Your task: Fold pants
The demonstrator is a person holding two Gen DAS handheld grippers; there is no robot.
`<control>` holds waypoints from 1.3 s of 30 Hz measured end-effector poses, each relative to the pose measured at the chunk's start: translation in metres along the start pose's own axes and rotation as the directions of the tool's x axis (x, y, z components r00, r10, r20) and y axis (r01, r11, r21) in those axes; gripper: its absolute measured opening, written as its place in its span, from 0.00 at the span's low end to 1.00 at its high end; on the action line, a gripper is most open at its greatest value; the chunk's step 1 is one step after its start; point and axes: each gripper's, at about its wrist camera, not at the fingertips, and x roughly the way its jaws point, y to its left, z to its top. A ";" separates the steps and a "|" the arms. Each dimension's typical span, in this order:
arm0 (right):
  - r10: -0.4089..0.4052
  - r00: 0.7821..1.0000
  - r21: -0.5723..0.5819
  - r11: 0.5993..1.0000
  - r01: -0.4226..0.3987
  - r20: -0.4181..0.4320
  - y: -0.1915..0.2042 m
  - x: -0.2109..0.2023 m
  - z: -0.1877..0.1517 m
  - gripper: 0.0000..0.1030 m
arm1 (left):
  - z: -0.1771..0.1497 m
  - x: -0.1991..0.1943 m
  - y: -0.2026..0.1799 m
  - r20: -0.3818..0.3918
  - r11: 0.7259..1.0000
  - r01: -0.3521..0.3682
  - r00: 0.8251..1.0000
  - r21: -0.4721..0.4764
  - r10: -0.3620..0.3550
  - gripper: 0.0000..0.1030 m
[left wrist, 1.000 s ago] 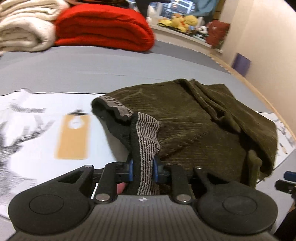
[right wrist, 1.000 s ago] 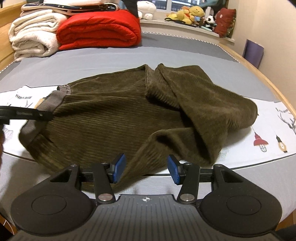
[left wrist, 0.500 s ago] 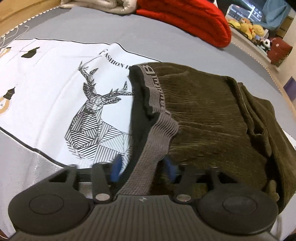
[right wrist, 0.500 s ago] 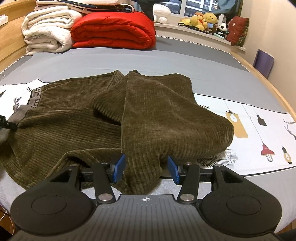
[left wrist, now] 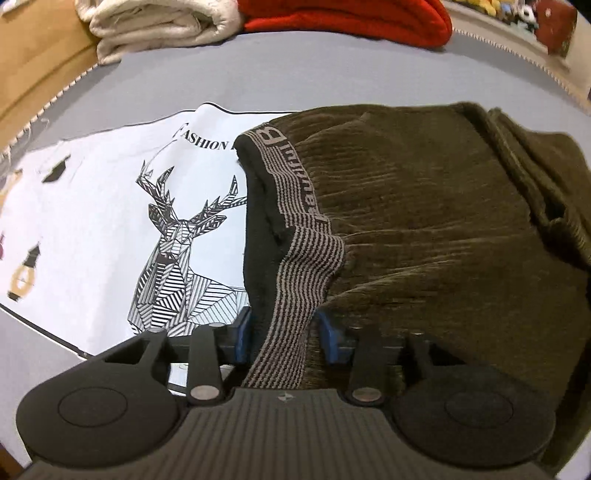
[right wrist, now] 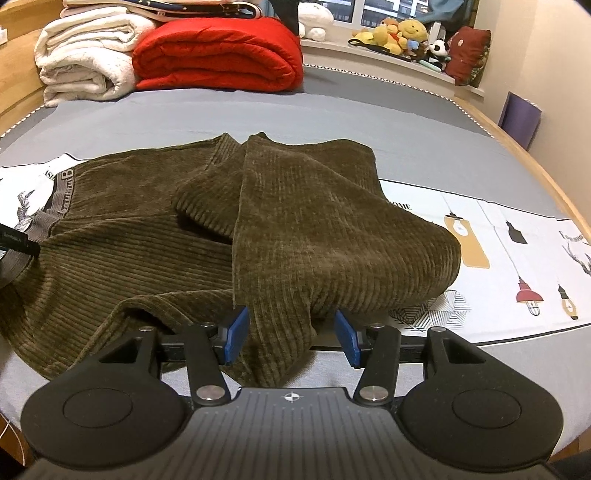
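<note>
The olive corduroy pants [right wrist: 303, 229] lie bunched on the bed, legs folded back over the body. Their grey striped waistband [left wrist: 295, 192] is at the left end. My left gripper [left wrist: 286, 332] is open, with the waistband corner lying loose between its blue pads [left wrist: 242, 330]. My right gripper [right wrist: 290, 332] is open, with a fold of a pant leg lying between its pads [right wrist: 236, 330]. The left gripper's tip shows at the left edge of the right wrist view [right wrist: 18, 243].
A white printed cloth [left wrist: 110, 229] with a deer drawing lies under the pants on the grey bed [right wrist: 406, 122]. A folded red quilt [right wrist: 218, 55] and white blankets [right wrist: 85, 66] sit at the head. Stuffed toys [right wrist: 402, 35] line the window ledge.
My left gripper has let go of the waistband and opened, and it has swung left toward the deer print. The right gripper stays open and has moved in around the pant leg fold.
</note>
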 end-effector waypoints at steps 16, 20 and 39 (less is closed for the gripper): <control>-0.043 0.999 -0.019 0.999 0.042 -0.020 0.009 0.021 0.011 0.59 | -0.005 -0.026 -0.036 0.071 0.926 0.349 0.930 0.141 -0.361 0.64; -0.062 0.998 -0.024 0.998 0.061 -0.029 0.010 0.029 0.012 0.60 | -0.027 0.000 -0.058 -0.106 0.902 0.319 0.948 0.292 -0.301 0.67; -0.144 0.987 -0.194 0.973 0.127 -0.076 0.050 0.098 0.027 0.80 | -0.019 0.008 -0.090 -0.186 0.905 0.289 0.953 0.312 -0.239 0.94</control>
